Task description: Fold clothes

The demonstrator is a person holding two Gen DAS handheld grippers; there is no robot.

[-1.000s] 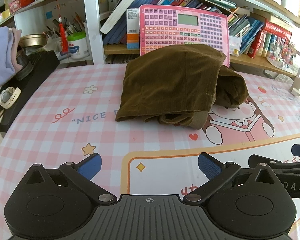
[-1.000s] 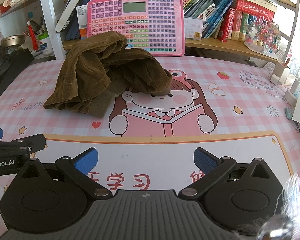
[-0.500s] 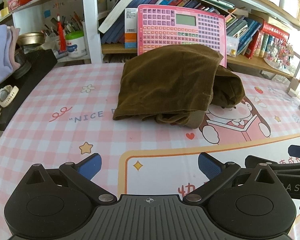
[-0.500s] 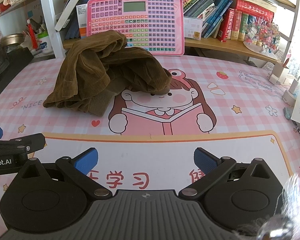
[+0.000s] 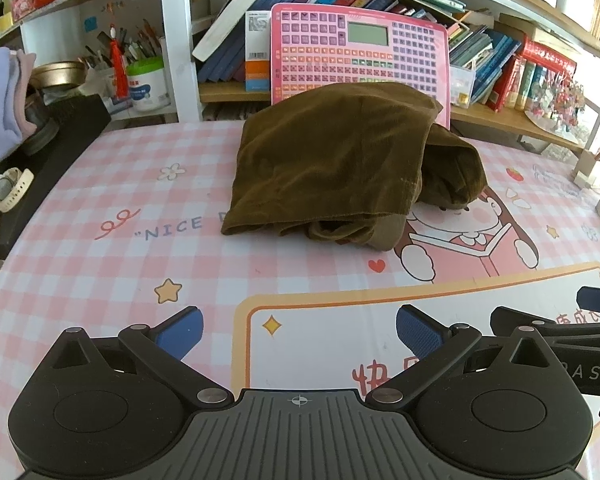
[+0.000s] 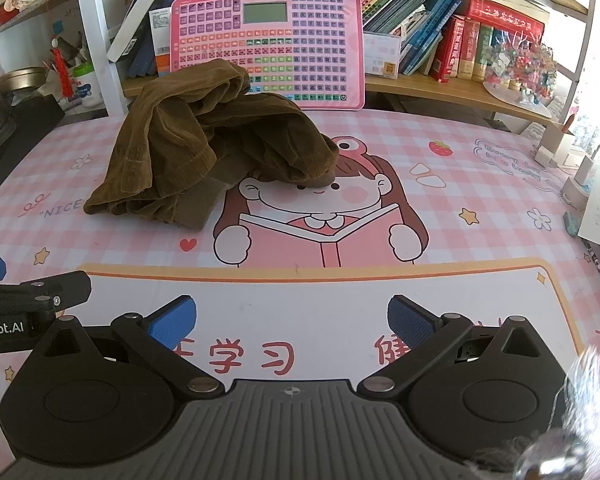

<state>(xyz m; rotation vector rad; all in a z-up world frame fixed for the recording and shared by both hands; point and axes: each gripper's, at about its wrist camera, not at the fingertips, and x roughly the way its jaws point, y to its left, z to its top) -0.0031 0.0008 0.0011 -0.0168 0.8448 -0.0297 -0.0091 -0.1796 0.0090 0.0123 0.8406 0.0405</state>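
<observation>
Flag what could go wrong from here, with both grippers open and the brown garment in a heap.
1. The brown garment is bunched in layers, so the right gripper or left gripper might pinch several layers at once.
2. It leans against the pink keyboard toy; pulling the cloth could tip the toy.

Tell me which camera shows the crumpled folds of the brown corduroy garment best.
The right wrist view: the brown corduroy garment shows its bunched ridges, hems and overlapping layers there. The left wrist view mostly shows one smooth draped panel, with the crumpled part tucked behind on the right.
</observation>
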